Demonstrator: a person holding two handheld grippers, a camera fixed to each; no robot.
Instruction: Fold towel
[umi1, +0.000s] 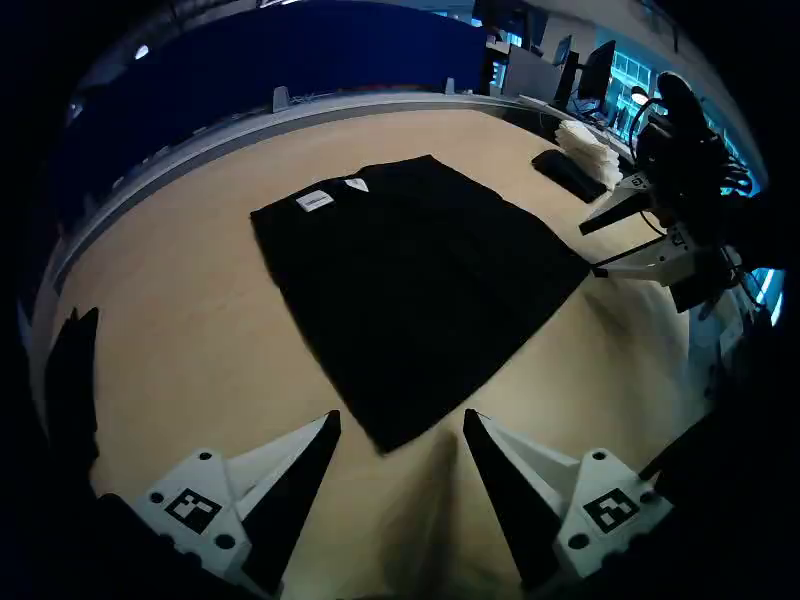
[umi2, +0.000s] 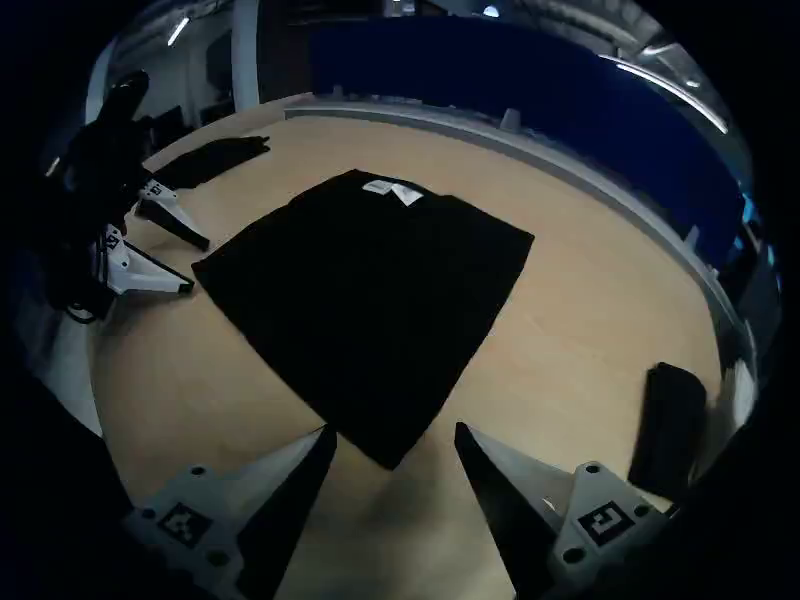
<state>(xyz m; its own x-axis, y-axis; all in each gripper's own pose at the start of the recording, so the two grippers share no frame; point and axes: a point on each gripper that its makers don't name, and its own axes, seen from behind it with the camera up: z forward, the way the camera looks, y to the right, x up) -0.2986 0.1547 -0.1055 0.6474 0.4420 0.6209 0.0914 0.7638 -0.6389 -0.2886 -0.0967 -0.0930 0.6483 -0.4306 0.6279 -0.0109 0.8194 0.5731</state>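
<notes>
A black towel lies flat on the wooden table, with two white labels near its far edge. In the left gripper view my left gripper stands open, and the towel's near corner reaches in between its fingertips. My right gripper is farther off, open at the towel's right corner. In the right gripper view the towel spreads ahead. My right gripper is open around its near corner, and my left gripper is open at the left corner.
A stack of white cloths and a dark folded cloth lie at the table's far right. A black object sits near the table edge. A blue partition runs behind the table. Bare wood surrounds the towel.
</notes>
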